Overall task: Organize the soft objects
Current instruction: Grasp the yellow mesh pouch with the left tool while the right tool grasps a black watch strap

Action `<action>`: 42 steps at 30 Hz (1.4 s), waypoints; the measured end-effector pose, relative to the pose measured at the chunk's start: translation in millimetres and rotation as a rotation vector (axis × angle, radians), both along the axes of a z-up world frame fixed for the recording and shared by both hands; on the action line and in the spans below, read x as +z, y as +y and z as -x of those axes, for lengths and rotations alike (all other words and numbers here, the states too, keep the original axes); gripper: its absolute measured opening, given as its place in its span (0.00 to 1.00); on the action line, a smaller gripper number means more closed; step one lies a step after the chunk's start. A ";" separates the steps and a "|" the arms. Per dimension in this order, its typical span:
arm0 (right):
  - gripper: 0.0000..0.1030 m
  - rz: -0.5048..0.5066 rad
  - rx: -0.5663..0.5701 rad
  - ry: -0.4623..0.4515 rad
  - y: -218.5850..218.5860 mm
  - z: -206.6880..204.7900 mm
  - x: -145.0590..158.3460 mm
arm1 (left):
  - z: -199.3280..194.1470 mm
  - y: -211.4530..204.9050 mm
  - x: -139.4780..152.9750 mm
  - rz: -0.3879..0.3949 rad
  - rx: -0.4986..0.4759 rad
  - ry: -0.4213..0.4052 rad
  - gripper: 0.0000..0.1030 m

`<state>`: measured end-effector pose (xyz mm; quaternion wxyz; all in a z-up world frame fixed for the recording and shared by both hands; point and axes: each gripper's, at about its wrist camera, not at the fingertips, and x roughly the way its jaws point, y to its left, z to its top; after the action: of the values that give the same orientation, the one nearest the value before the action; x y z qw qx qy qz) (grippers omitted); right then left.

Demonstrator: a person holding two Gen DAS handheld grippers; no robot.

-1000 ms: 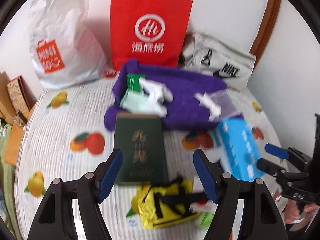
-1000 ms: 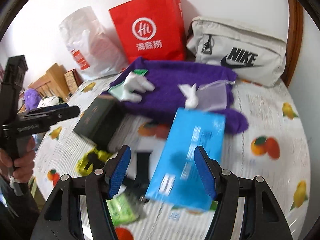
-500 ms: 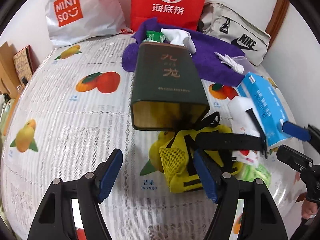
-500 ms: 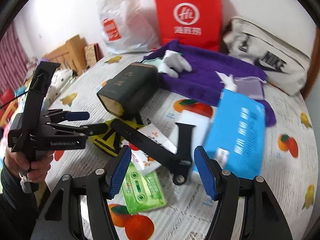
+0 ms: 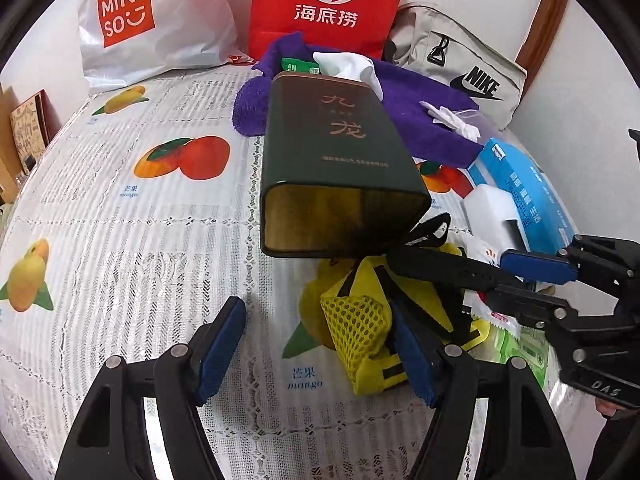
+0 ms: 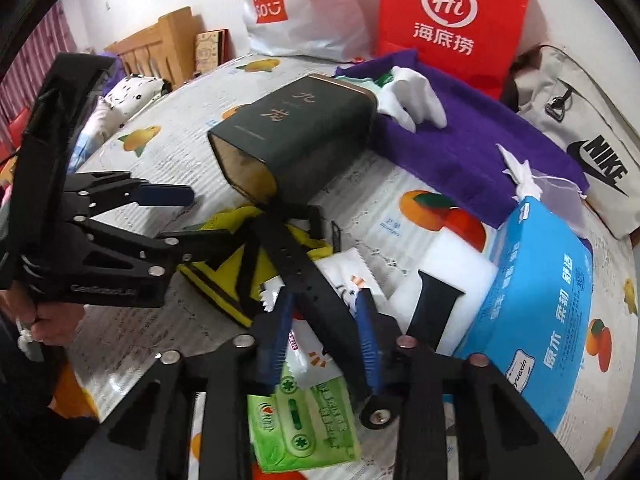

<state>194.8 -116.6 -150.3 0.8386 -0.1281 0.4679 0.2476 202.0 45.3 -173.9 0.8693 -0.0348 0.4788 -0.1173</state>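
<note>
A black strap (image 6: 304, 276) lies across a yellow mesh pouch (image 5: 360, 324) on the table; the pouch also shows in the right wrist view (image 6: 224, 272). My right gripper (image 6: 326, 332) has narrowed, one finger on each side of the strap. My left gripper (image 5: 316, 348) is open, low over the tablecloth, with its right finger beside the pouch. A purple towel (image 5: 424, 112) with a white glove (image 5: 352, 66) lies behind a dark green tin (image 5: 340, 168).
A blue tissue pack (image 6: 548, 308), a green tissue pack (image 6: 304, 416) and a white block (image 6: 436, 264) lie around the strap. A red paper bag (image 5: 328, 0), a Miniso bag (image 5: 136, 20) and a Nike bag (image 5: 460, 64) stand at the back wall.
Both grippers have come down and closer to the table. My right gripper's fingers have closed in around the black strap. The left gripper stays open.
</note>
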 end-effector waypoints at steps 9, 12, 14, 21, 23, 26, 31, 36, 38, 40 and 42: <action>0.05 -0.026 -0.057 0.036 -16.7 12.7 8.5 | 3.6 1.7 0.1 0.018 0.006 -0.004 0.69; 0.12 -0.059 -0.046 0.049 -19.4 16.1 7.3 | 7.4 2.4 1.1 0.028 0.005 0.000 0.69; 0.31 -0.067 -0.033 0.041 -18.5 17.2 8.5 | 9.4 4.0 1.4 0.040 0.005 0.002 0.69; 0.44 -0.023 0.018 0.056 -1.0 8.2 -5.8 | 14.6 9.2 1.3 0.084 0.027 -0.001 0.69; 0.35 0.008 0.051 0.037 6.3 9.4 -8.6 | 16.1 9.4 1.3 0.087 0.028 -0.003 0.69; 0.13 -0.016 0.038 0.040 6.8 5.2 -3.6 | 17.2 9.1 1.3 0.088 0.027 -0.003 0.69; 0.03 -0.112 -0.017 0.054 -3.4 -3.4 10.0 | 17.7 9.4 1.6 0.087 0.026 -0.002 0.69; 0.03 -0.079 -0.025 0.066 -0.8 -1.3 1.5 | 19.3 9.3 1.7 0.084 0.025 -0.005 0.69; 0.03 -0.089 -0.030 0.083 -0.5 -3.5 -3.1 | 19.8 8.7 1.7 0.082 0.026 -0.004 0.69; 0.05 -0.103 -0.039 0.085 -0.4 -7.4 -4.5 | 19.8 8.5 1.8 0.081 0.029 -0.001 0.69; 0.03 -0.117 -0.049 0.078 -1.7 -9.4 -3.3 | 19.3 8.4 2.3 0.081 0.031 0.001 0.69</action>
<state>204.2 -118.3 -153.6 0.8316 -0.0576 0.4881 0.2586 182.7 53.7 -171.7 0.8687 -0.0778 0.4735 -0.1230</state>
